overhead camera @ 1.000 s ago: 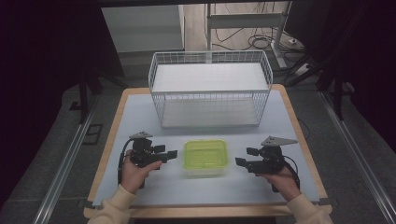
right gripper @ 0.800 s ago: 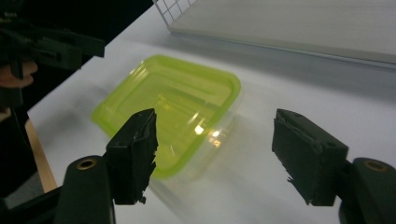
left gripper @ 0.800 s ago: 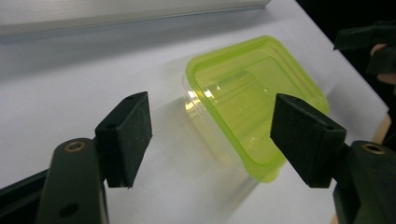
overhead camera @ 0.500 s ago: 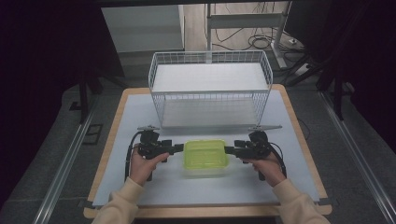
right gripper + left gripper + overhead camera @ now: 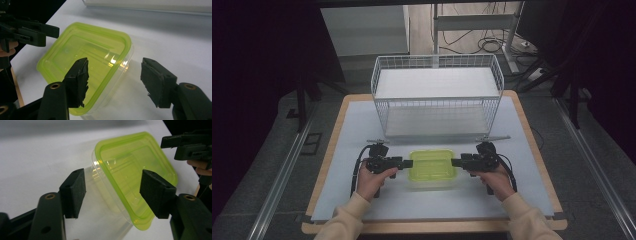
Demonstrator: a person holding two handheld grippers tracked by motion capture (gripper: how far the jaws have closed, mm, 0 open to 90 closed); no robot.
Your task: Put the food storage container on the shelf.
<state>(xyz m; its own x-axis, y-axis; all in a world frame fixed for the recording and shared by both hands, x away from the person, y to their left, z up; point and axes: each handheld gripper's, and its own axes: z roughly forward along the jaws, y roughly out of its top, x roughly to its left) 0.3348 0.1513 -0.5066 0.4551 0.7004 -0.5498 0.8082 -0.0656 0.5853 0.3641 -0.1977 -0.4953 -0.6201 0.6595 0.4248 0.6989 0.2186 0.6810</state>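
The left gripper (image 5: 408,163) and right gripper (image 5: 455,162) flank the box (image 5: 432,167). Both jaw pairs have just been closing. They stand apart around its edges, gripping nothing.

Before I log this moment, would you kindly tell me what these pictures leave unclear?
- Contents of the container: in all three views the green lid tints what lies under it.
- Contact: in the left gripper view, the left gripper straddles a container end, touch unclear; likewise the right gripper in its view.
- Wire basket far wall: too fine in the high view.
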